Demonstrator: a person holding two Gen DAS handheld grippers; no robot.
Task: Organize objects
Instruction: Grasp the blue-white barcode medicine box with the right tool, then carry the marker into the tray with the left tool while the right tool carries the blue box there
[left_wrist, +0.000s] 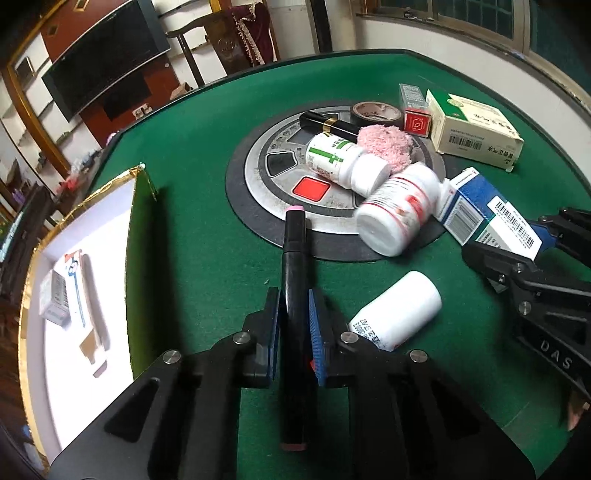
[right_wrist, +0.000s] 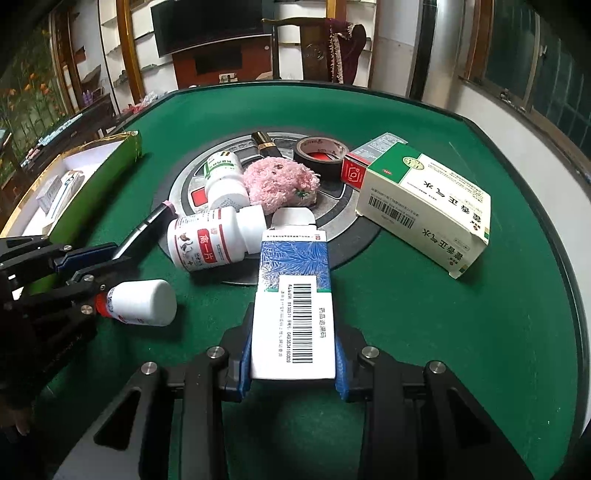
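**Both grippers loaded, box waiting at frame left**

While both tools hold cargo, nothing has gone into the box yet at this moment. L gripper (left_wrist: 293, 328) is clamped on a black marker pen w/ pink end caps (left_wrist: 293, 280), pen running straight along the fingers, its far cap reaching over the round grey centre plate (left_wrist: 258, 181). R gripper (right_wrist: 293, 363) is clamped on a blue-and-white barcoded carton (right_wrist: 293, 291), far flap open, carton pointing at the pile.

Target looks like the white-lined, gold-rimmed green box (left_wrist: 142, 236) at the left of the L view; a small carton and a tube-like item already lie inside.

Risks, as I judge them:
- Pen is gripped near mid-length only, so a fast swing toward the box could let it pivot or slide betw. the pads.
- White pill bottle lying on its side (left_wrist: 397, 310) sits just beside the L fingers, low centre of frame; a sideways move could knock it rolling.
- White bottle w/ red print (right_wrist: 214, 238) lies touching or nearly touching the held carton's far end; pulling the carton could drag or roll it.
- Open flap could catch on the box wall.

Surface: green felt table (right_wrist: 424, 314), mahjong-style, w/ raised edge. Also on it: bottle w/ green label, pink fluffy lump, dark tape roll, small red box, large cream medicine box. Room: dark TV upper left, wooden chair behind, windows upper right.
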